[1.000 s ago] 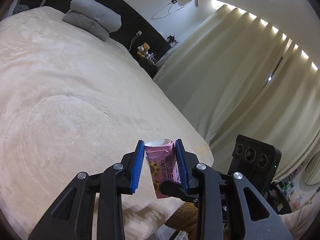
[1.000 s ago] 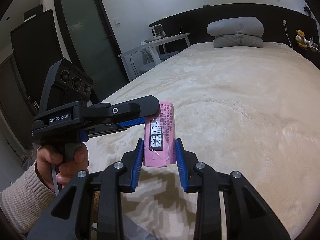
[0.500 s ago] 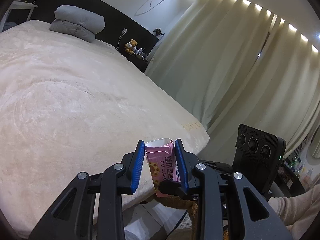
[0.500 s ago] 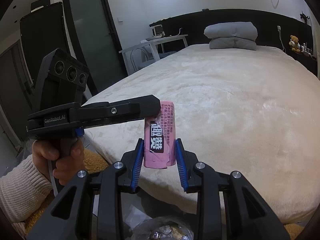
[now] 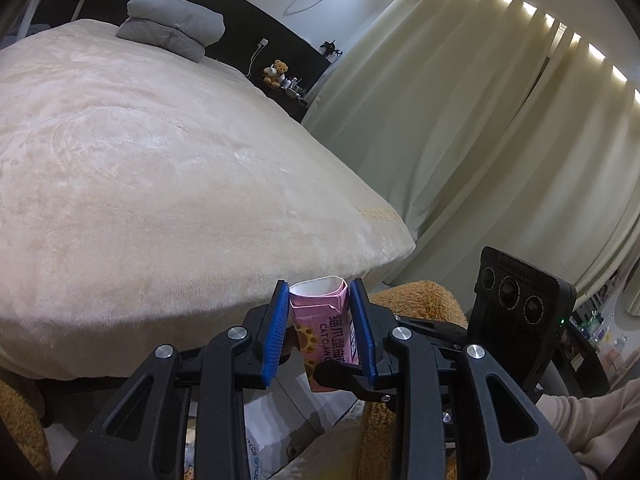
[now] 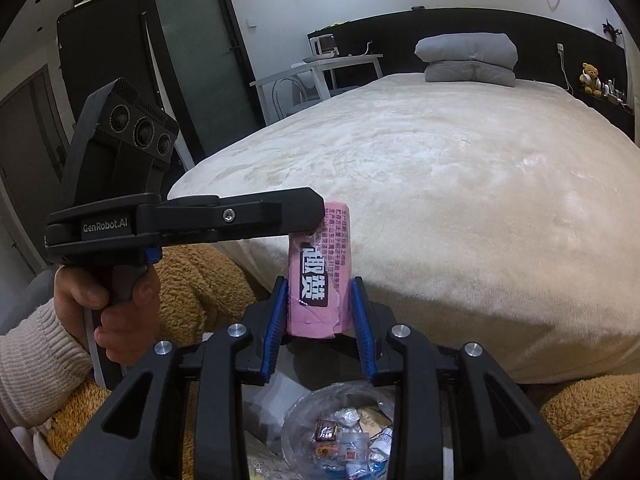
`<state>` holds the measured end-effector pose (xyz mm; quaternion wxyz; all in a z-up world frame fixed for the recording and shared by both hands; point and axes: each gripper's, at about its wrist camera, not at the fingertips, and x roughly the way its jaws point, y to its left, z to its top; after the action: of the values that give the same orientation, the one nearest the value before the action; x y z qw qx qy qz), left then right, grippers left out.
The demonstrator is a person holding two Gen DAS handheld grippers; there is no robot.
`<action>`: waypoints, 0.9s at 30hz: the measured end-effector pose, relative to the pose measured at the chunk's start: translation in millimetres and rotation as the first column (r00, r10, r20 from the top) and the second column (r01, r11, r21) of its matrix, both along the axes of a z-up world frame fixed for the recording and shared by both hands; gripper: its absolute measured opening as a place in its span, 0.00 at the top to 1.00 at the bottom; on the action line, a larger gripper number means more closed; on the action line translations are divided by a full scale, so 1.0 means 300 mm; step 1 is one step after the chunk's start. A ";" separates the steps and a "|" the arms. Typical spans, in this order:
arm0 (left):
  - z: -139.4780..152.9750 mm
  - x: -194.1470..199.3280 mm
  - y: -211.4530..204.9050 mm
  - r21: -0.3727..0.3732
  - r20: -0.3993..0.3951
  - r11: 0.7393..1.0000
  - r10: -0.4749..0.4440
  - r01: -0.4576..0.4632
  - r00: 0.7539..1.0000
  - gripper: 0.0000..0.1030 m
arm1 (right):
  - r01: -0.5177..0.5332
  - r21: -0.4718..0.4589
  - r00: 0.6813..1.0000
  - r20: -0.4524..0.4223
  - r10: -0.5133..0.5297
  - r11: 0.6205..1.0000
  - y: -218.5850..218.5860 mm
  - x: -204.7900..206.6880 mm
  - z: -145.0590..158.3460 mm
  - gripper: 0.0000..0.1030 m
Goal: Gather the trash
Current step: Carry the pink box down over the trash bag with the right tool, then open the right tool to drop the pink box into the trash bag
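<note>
The pink carton (image 5: 322,328) is partly masked: in the left wrist view its lower end sits behind a black finger of the other gripper, and its printed wording is cut short by the blue pad (image 5: 362,330) on the right. In the right wrist view its top corner is covered by the left gripper (image 6: 320,210).

Trash bag (image 6: 340,428) — only the open mouth shows between the gripper arms; its contents are too small and crumpled to identify.

The person's hand (image 6: 106,310) hides the handle; the sleeve (image 6: 36,354) runs off the frame edge.

Items beside the teddy bear (image 5: 276,72) — too small to tell.
</note>
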<state>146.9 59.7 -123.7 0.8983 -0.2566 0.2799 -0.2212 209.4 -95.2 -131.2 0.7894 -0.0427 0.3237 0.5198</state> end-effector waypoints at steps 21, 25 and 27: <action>-0.296 -0.006 0.011 -0.034 -0.312 0.999 0.022 -0.034 0.950 0.71 | -0.173 -0.219 0.945 -0.312 0.099 0.960 0.114 0.046 -0.278 0.68; -0.370 0.027 0.037 -0.075 -0.412 0.996 0.016 -0.051 0.911 0.71 | -0.198 -0.262 0.916 -0.393 0.083 0.944 0.161 0.079 -0.341 0.68; -0.401 0.039 0.037 -0.082 -0.450 0.995 0.013 -0.056 0.893 0.71 | -0.212 -0.281 0.899 -0.431 0.074 0.936 0.173 0.086 -0.370 0.68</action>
<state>158.7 70.8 -244.0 0.8004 -0.3468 0.4644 -0.1527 235.4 -43.1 -242.2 0.6443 -0.0833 0.5594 0.5147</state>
